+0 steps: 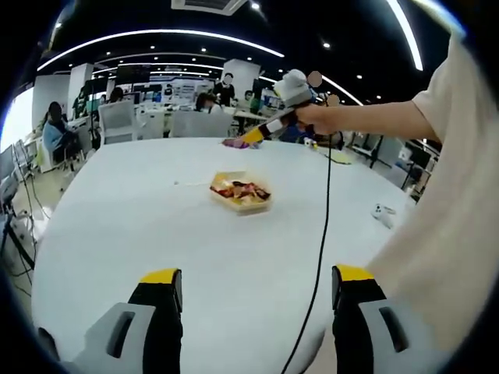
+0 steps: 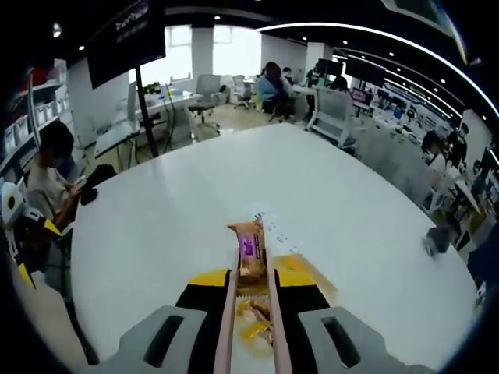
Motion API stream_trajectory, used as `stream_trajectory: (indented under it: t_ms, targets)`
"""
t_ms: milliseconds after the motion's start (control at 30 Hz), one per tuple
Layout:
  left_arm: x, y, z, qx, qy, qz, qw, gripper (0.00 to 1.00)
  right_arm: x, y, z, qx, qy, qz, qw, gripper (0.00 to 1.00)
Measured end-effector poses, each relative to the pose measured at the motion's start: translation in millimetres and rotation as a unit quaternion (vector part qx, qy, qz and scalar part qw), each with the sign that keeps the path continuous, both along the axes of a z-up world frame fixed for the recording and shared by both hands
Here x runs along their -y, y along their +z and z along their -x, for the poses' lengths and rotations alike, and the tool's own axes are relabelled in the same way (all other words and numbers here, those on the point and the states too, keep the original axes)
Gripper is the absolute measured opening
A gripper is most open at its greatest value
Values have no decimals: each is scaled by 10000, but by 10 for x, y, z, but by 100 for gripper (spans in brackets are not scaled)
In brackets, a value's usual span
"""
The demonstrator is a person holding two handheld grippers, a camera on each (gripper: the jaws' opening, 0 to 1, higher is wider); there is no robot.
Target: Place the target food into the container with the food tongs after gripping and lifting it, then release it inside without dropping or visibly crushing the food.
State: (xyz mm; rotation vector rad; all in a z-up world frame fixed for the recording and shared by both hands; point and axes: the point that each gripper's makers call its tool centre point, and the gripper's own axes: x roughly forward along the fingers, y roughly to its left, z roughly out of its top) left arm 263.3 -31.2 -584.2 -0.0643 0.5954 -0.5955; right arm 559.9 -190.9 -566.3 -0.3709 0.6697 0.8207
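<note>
Yellow-tipped jaws of the left claw [image 1: 249, 292] stand wide apart and empty over the near edge of the white bench [image 1: 156, 226], well short of the container [image 1: 240, 195] at its middle. Beyond it, the right claw [image 2: 253, 290] is clamped on pink food tongs [image 2: 251, 327], whose tips pinch a wrapped snack [image 2: 250, 251]. Directly below the tongs sits the container, so the snack needs only lowering. Its long axis runs along the tongs.
</note>
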Motion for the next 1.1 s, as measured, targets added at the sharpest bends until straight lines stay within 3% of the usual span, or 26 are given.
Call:
stream_trajectory:
  t_ms: [733, 1100]
  targets:
    - [33, 3, -7, -11, -18, -17, 10000, 78, 412, 54, -160, 94, -329, 56, 9994, 21]
    - [78, 4, -25, -15, -70, -15, 10000, 78, 491, 75, -190, 122, -420, 68, 9990, 21]
